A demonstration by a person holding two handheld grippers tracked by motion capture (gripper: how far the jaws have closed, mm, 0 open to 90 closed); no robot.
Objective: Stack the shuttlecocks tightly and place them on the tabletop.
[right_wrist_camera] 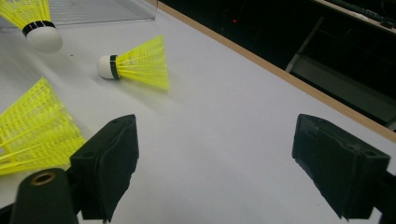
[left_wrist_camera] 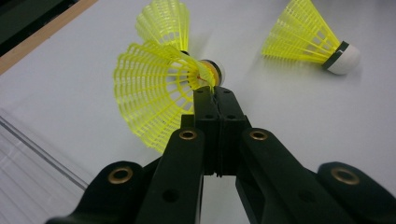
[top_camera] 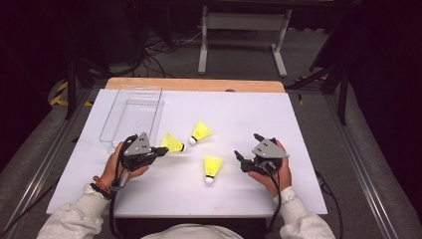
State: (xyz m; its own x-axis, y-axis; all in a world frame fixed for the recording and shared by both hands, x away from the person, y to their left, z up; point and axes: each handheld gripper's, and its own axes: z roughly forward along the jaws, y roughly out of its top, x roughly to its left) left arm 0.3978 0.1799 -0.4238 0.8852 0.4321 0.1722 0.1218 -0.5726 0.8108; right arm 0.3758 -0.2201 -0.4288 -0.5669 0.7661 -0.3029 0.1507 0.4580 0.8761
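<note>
— What sits nearest the person?

— Two hands at the near edge of the white counter (top_camera: pixel 239 194), each holding a set of tongs. The left tongs (top_camera: pixel 161 151) are pressed together on the skirt of a yellow shuttlecock (top_camera: pixel 172 143); in the left gripper view the jaws meet with the plastic mesh pinched between them, close to the cork. The shuttlecock lies on its side, skirt toward the left hand (top_camera: pixel 119 164).

— And the right tongs?

— The right tongs (top_camera: pixel 247 146) stand wide apart, holding nothing, over bare counter to the right of the shuttlecocks. The right hand (top_camera: pixel 276 172) grips them from behind.

— Any other shuttlecocks?

— Two more. The second shuttlecock (top_camera: pixel 212 168) lies between the two grippers, nearest the person, white cork pointing toward them. The third shuttlecock (top_camera: pixel 200 132) lies farther out, just beside the held one, cork toward the person's left.

— Beyond that?

— A clear plastic tray (top_camera: pixel 132 118) stands on the far left of the counter, beyond the left hand, well apart from the right tongs. Behind the counter's wooden far edge, cables (top_camera: pixel 159 50) and a white frame (top_camera: pixel 244 35) stand on the floor.
</note>
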